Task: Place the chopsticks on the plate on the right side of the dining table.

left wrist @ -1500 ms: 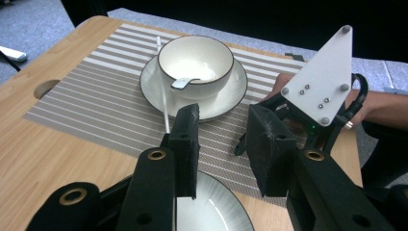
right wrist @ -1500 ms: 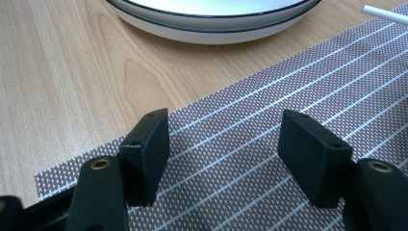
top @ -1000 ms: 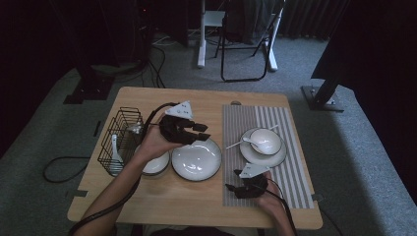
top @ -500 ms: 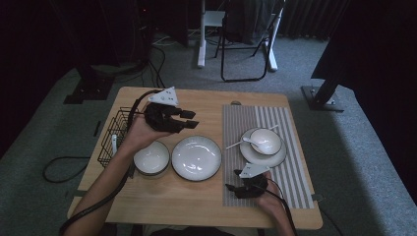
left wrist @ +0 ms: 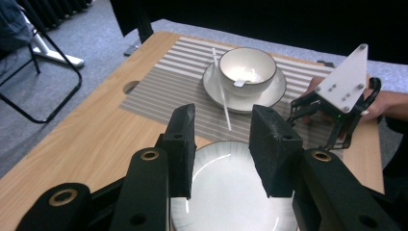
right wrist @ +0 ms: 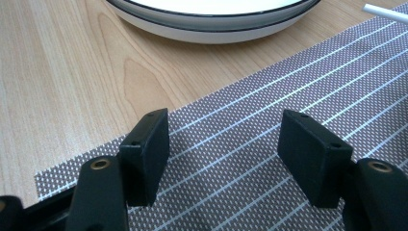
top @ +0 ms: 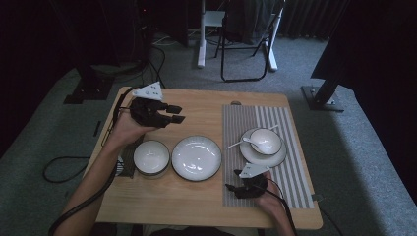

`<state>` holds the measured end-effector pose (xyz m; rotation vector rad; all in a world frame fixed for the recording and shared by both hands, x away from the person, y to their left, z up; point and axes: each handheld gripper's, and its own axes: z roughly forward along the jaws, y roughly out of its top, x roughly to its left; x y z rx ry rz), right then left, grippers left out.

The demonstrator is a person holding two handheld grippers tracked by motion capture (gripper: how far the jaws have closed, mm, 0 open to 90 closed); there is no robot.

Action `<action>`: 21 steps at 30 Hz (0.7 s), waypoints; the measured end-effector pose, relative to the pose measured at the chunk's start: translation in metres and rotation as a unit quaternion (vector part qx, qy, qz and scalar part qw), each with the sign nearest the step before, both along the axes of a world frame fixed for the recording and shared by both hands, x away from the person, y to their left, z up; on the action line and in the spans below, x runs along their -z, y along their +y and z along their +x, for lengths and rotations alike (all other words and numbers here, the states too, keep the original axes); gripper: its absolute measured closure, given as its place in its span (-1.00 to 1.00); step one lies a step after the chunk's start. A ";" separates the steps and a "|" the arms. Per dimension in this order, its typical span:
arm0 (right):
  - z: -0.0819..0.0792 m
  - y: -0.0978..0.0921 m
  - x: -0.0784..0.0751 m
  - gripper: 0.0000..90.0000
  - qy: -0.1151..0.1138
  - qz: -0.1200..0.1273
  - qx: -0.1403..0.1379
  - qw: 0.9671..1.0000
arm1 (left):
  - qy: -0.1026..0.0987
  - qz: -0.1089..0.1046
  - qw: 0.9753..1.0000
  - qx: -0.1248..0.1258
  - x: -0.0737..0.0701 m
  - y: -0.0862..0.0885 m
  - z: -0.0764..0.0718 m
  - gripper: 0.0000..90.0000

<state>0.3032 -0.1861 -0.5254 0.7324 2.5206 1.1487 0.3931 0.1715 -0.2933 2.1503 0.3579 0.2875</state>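
My left gripper [top: 176,114] hangs open above the back left of the table, with nothing between its jaws. In its own view the left gripper [left wrist: 222,115] looks over a white plate [left wrist: 226,192] toward a white bowl [left wrist: 248,65] on a saucer [left wrist: 272,94], with a white spoon [left wrist: 221,91] leaning out. An empty bowl [top: 151,157] and the plate [top: 196,157] sit side by side on the wood. My right gripper [top: 232,189] rests open at the near edge of the striped placemat [top: 287,177]. Its jaws [right wrist: 231,139] stand wide apart over the mat [right wrist: 269,120].
A black wire basket [top: 125,163] stands at the table's left edge, mostly hidden under the left forearm. The bowl on its saucer [top: 265,142] sits on the placemat's far half. A small round hole [left wrist: 131,87] marks the tabletop's back edge. A chair [top: 246,39] stands beyond.
My left gripper has moved away from the plate and bowl, back and left across the table, uncovering the empty bowl. The right gripper has stayed put.
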 end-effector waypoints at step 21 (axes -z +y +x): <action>0.000 0.000 0.000 -0.22 0.001 0.000 0.000 1.000 | 0.001 -0.019 0.998 -0.065 0.011 0.061 -0.003 0.36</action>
